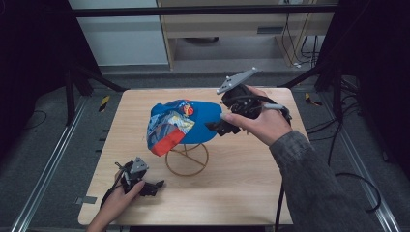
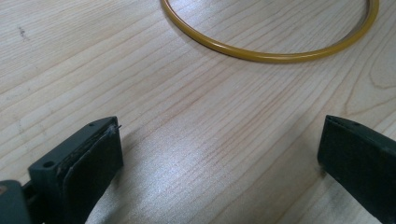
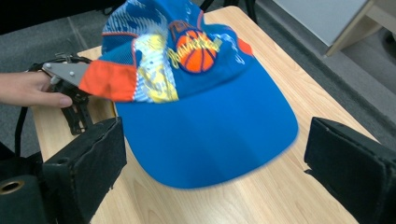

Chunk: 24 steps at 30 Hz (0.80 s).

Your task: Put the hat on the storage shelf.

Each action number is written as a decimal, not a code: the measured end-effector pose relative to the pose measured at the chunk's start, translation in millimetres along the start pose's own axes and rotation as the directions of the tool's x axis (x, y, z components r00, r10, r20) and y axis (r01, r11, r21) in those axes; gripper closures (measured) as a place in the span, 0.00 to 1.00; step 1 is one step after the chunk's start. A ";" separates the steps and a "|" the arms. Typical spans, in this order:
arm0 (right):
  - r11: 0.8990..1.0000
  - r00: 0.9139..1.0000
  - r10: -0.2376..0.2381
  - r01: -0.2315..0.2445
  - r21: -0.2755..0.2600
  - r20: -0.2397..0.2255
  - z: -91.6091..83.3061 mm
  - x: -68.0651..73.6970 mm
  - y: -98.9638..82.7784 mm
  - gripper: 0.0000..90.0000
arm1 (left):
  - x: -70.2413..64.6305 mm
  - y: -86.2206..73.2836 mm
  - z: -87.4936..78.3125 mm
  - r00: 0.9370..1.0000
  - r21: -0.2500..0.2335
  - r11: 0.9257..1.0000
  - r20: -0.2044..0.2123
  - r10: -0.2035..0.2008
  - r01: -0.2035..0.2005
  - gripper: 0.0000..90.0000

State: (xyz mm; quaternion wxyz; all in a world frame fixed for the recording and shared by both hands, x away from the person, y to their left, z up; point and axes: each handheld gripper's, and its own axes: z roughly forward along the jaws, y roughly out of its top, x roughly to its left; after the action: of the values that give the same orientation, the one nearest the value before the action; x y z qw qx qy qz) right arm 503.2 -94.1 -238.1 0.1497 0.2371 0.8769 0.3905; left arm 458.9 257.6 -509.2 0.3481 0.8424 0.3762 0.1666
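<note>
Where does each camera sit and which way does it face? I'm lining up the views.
High view: above the person's side, looking down on the table, cap, both hands.
Left gripper view: low over the wood, open jaws, yellow ring.
Right gripper view: facing the cap's brim, open jaws.
Shared: cap, left gripper.

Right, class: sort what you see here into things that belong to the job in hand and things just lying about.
Belongs to the job:
- blue cap, sitting on the yellow wire stand
- right gripper, open at the cap's brim
- left gripper, open, low over the wooden table

Just lying about:
- black cables on the floor
- wooden cabinet behind the table
</note>
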 end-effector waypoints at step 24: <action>0.993 0.992 0.099 -0.094 -0.073 0.074 -29.7 -20.4 -73.7 0.05 | -0.5 -0.4 0.0 1.000 -0.004 1.000 -0.004 -0.001 0.001 0.00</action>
State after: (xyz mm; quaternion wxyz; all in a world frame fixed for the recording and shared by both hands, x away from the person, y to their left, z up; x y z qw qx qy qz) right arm 485.1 -166.1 -273.0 0.1727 0.2890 0.8439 0.4178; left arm 458.3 257.4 -509.4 0.3492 0.8411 0.3768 0.1689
